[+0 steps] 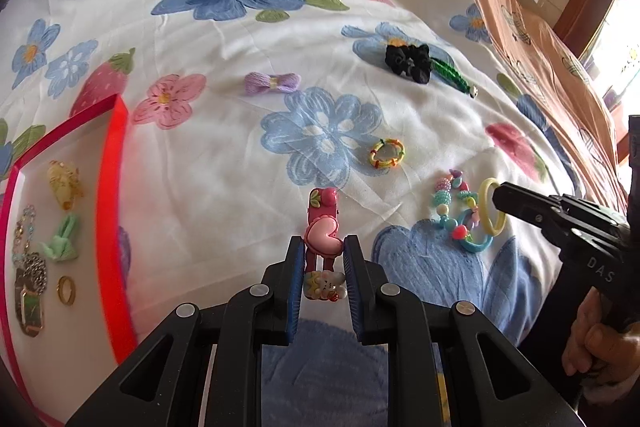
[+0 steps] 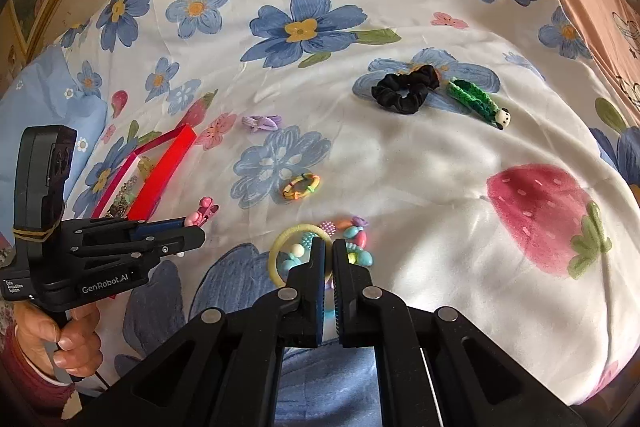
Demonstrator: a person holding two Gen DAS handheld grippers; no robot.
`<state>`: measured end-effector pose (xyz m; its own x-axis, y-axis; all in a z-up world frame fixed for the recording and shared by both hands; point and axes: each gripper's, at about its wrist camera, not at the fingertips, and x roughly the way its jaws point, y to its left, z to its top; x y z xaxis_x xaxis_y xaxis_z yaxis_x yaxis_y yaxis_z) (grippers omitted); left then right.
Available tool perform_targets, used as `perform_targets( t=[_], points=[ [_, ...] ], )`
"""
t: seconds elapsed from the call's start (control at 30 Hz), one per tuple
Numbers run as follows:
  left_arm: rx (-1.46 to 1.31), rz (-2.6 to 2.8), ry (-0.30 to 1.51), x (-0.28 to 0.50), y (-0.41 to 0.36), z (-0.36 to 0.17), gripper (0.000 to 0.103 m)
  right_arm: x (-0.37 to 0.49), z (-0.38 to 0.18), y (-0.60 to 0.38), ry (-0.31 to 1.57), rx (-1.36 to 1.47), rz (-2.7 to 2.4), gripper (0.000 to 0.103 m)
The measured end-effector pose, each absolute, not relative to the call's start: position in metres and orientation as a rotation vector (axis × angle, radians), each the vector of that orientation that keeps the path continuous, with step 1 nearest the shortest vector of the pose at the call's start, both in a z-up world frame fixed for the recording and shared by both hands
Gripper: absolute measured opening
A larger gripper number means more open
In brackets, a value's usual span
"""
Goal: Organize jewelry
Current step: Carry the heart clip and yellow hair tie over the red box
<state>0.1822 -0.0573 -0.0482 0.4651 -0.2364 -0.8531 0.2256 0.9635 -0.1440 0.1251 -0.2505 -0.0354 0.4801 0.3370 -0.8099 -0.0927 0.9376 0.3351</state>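
My left gripper (image 1: pixel 322 251) is shut on a pink hair clip (image 1: pixel 322 235) with a heart and a small cat charm, held above the bedsheet. A red-rimmed tray (image 1: pixel 114 195) at the left holds a yellow clip, a green bow, a ring, a chain and a watch. My right gripper (image 2: pixel 329 247) is shut on a yellow hair tie (image 2: pixel 280 247); it shows in the left wrist view (image 1: pixel 493 205) too. A colourful bead bracelet (image 1: pixel 456 205) lies just under it. The left gripper with the pink clip (image 2: pixel 202 213) shows at the left of the right wrist view.
On the flowered sheet lie a purple bow (image 1: pixel 273 83), a black scrunchie (image 1: pixel 408 63), a green knitted clip (image 1: pixel 454 75) and a striped yellow hair tie (image 1: pixel 386 154). A peach blanket (image 1: pixel 532 39) lies at the right.
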Motion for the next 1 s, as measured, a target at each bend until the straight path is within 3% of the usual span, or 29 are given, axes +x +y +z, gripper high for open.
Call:
perform_targets(
  t=[1.0],
  points=[
    [-0.183, -0.071, 0.967, 0.090, 0.078, 0.003, 0.019, 0.131, -0.012, -0.107, 1.035, 0.152, 0.589, 0.003]
  ],
)
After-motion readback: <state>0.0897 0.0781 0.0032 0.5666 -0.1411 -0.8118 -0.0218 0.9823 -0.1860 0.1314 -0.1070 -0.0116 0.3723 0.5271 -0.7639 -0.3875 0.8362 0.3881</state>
